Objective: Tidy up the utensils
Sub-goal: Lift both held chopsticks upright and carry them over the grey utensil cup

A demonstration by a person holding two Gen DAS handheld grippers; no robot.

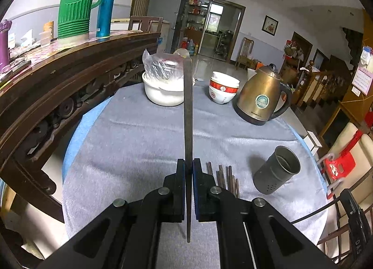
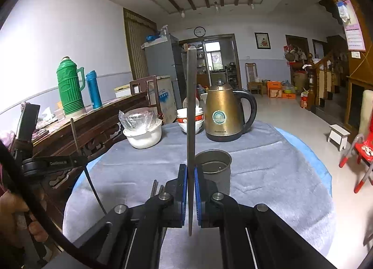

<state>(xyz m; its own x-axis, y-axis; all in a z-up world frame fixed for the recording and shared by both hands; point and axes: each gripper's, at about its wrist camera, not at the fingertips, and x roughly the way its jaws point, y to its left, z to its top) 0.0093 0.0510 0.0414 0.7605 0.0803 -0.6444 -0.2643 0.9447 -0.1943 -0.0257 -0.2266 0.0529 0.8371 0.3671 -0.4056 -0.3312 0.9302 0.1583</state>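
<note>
My left gripper [image 1: 188,166] is shut on a dark chopstick [image 1: 188,110] that points straight ahead, above the grey cloth. More dark chopsticks [image 1: 225,179] lie on the cloth just right of its fingers. A grey metal utensil cup [image 1: 277,170] stands further right. My right gripper [image 2: 190,171] is shut on another dark chopstick [image 2: 191,105], held upright close to the left of the same cup [image 2: 215,167]. A few chopsticks [image 2: 156,188] lie left of its fingers. The left gripper [image 2: 77,159] and its chopstick show at the left of the right wrist view.
On the round table's grey cloth [image 1: 139,143] stand a white pot with a plastic bag [image 1: 163,87], stacked red-and-white bowls [image 1: 222,90] and a brass kettle [image 1: 262,95]. A dark wooden sideboard [image 1: 58,77] with a green thermos [image 1: 75,5] runs along the left. A red stool [image 1: 340,166] stands at the right.
</note>
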